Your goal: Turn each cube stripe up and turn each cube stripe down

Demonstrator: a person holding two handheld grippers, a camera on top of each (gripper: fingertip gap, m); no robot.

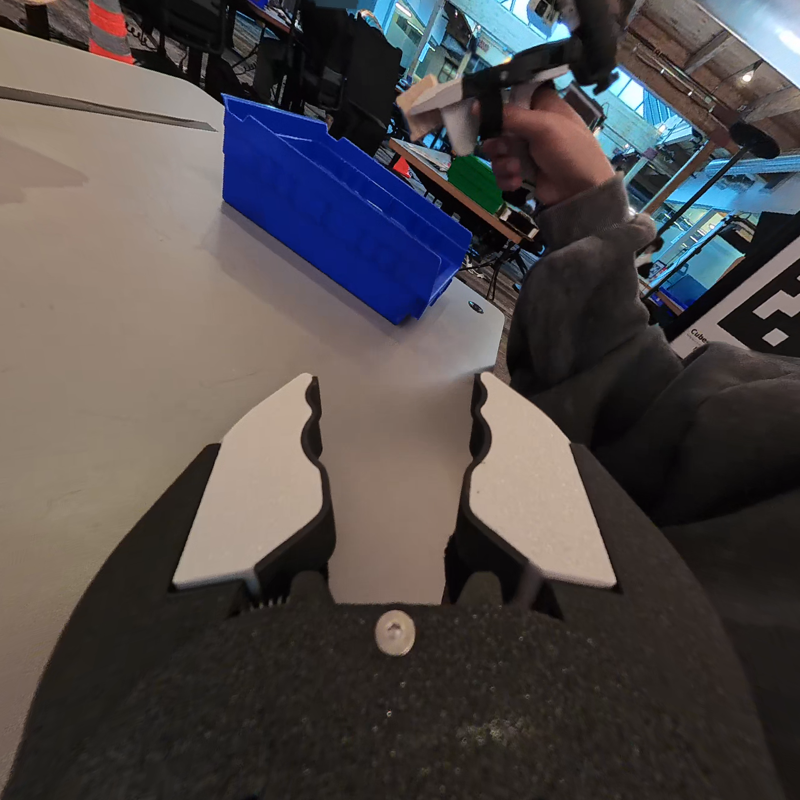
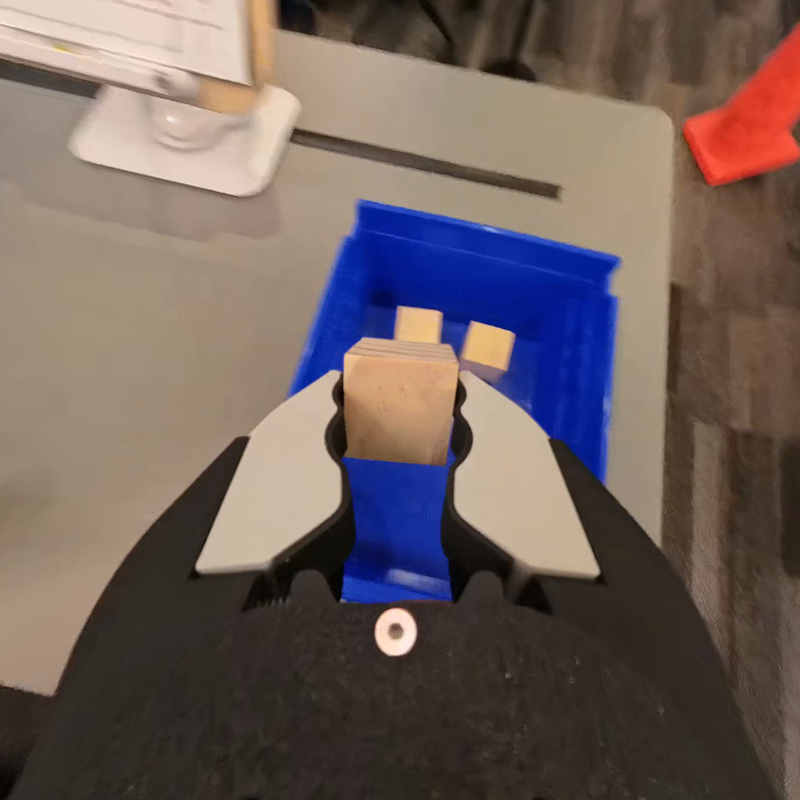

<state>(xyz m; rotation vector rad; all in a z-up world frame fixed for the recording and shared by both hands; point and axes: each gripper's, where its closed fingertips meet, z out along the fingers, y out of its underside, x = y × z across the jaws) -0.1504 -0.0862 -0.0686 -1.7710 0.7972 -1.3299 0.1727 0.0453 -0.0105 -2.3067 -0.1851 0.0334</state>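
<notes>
My right gripper (image 2: 399,381) is shut on a wooden cube (image 2: 400,411) and holds it in the air above the blue bin (image 2: 597,359). The cube's far face shows layered stripes. Two more wooden cubes lie on the bin's floor, one (image 2: 419,324) at the back and one (image 2: 488,346) to its right. In the left wrist view the right gripper (image 1: 426,99) shows high above the blue bin (image 1: 329,203) with the cube (image 1: 420,93) in it. My left gripper (image 1: 396,381) is open and empty, low over the grey table (image 1: 130,303).
A white stand with a board (image 2: 182,130) sits at the table's back left. A dark slot (image 2: 424,164) runs across the table behind the bin. An orange cone (image 2: 749,134) lies on the floor to the right. A person's grey sleeve (image 1: 597,303) is right of the table corner.
</notes>
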